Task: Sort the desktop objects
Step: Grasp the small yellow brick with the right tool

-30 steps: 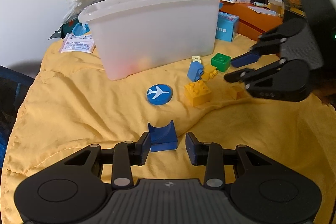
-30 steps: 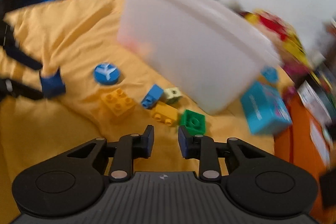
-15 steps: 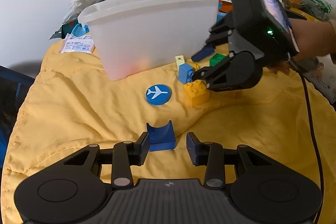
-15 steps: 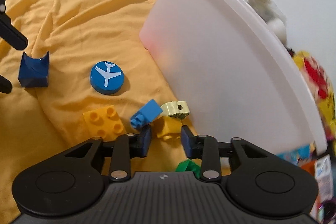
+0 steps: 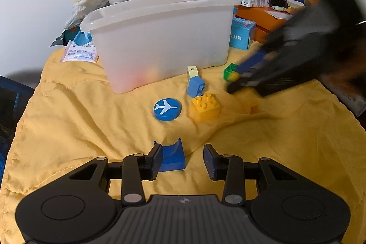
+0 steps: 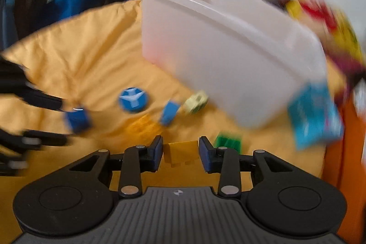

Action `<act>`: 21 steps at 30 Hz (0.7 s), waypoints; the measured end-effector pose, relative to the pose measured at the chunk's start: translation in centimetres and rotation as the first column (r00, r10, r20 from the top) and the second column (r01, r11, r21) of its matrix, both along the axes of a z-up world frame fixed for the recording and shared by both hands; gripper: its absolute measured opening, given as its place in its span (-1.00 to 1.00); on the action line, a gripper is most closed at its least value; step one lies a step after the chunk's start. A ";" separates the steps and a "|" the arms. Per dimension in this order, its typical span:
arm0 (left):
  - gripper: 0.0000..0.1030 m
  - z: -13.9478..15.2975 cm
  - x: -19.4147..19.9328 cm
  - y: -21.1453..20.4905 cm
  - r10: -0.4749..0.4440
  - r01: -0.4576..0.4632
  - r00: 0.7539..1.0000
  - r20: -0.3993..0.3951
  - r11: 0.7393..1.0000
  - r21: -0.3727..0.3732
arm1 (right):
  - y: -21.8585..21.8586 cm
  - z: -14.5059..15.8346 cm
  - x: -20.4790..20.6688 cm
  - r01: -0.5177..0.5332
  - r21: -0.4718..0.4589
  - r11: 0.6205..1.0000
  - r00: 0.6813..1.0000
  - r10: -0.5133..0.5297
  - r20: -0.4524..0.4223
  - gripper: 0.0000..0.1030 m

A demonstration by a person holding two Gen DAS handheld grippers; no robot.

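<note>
The right gripper (image 6: 180,153), jaws closing on a small yellow brick (image 6: 181,150), should squeeze firmly before carrying it over the translucent bin (image 6: 228,49), while the left gripper (image 5: 183,158) stands open around the dark blue arch block (image 5: 172,158) on the yellow cloth (image 5: 91,118)

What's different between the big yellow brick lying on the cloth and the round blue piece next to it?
The yellow brick is a chunky block with studs on top; the blue disc is flat and round. The brick is plain yellow, while the disc carries a white aeroplane picture. The brick stands taller than the disc. Both lie loose on the yellow cloth, side by side, outside the white bin, and neither is in a gripper.
</note>
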State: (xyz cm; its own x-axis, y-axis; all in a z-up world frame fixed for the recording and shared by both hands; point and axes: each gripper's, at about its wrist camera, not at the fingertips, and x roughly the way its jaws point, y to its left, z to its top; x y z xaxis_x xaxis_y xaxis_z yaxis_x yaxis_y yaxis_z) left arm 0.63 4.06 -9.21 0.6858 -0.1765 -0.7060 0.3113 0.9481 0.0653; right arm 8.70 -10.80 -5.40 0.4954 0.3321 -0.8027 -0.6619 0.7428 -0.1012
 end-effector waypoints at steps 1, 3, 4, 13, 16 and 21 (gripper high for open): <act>-0.16 -0.1 0.0 0.0 -0.003 0.003 1.000 0.001 1.000 0.004 | -0.4 0.1 -0.8 0.023 0.009 1.000 0.999 -0.023 -0.049 -0.26; -0.16 -0.3 0.1 -0.1 -0.008 0.008 1.000 0.003 1.000 0.014 | -1.1 -0.4 -2.9 0.071 -0.027 0.997 0.992 -0.074 -0.105 -0.26; -0.16 -0.3 0.1 -0.1 -0.009 0.009 1.000 0.003 1.000 0.017 | -1.1 -1.1 -3.8 0.086 -0.069 0.994 0.987 -0.095 -0.126 -0.26; -0.16 -0.8 1.1 0.2 0.046 -0.046 0.999 0.001 0.998 0.030 | -2.1 -1.0 -7.1 0.136 0.034 0.990 0.990 -0.135 -0.045 -0.16; -0.16 -0.7 0.9 0.4 0.049 -0.049 0.999 0.008 0.998 0.026 | -4.7 0.1 -7.4 0.256 0.088 0.963 0.967 -0.253 -0.042 -0.16; -0.16 -0.8 0.5 0.4 0.042 -0.043 0.999 0.005 0.999 0.026 | -8.7 -1.9 -7.4 0.532 0.249 0.810 0.836 -0.454 -0.308 -0.48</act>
